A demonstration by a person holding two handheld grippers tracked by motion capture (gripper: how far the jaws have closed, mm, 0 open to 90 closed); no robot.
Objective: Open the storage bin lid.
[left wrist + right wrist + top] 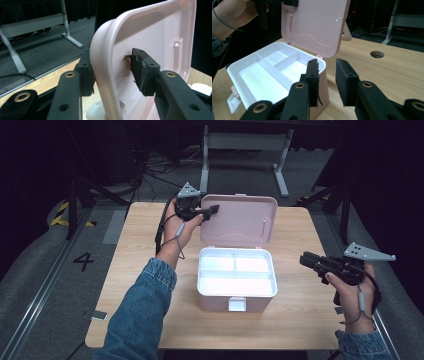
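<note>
Denim covers the person's left forearm (142, 307), which reaches in from the bottom of the high view toward the far left corner of the pink box. Its hand (179, 227) holds the left gripper (214, 210) at the left edge of the raised lid (240, 220). In the left gripper view the 2 black jaws straddle that edge, 1 pad on the outer face and 1 on the inner face, pinching the lid (140, 37) between them. The lid stands upright on its hinge at the back of the box, its inner face turned toward the person.

Below and just right of that grip sits the box body (236, 279), in the middle of the light wooden table (135, 250). It is open, with a white tray inside split into 3 compartments: 2 small ones at the back and 1 long one at the front. A white latch (237, 304) hangs at the middle of the front wall.

Further right, well apart from the box, the right gripper (306, 260) is held above the table by the right hand (350, 280), its jaws aimed leftward at the box. In the right gripper view its 2 jaws are spread with a bare gap between them and hold nothing; the box's near corner (322, 75) lies just beyond the left jaw, and a round hole (377, 54) in the tabletop shows farther off.
</note>
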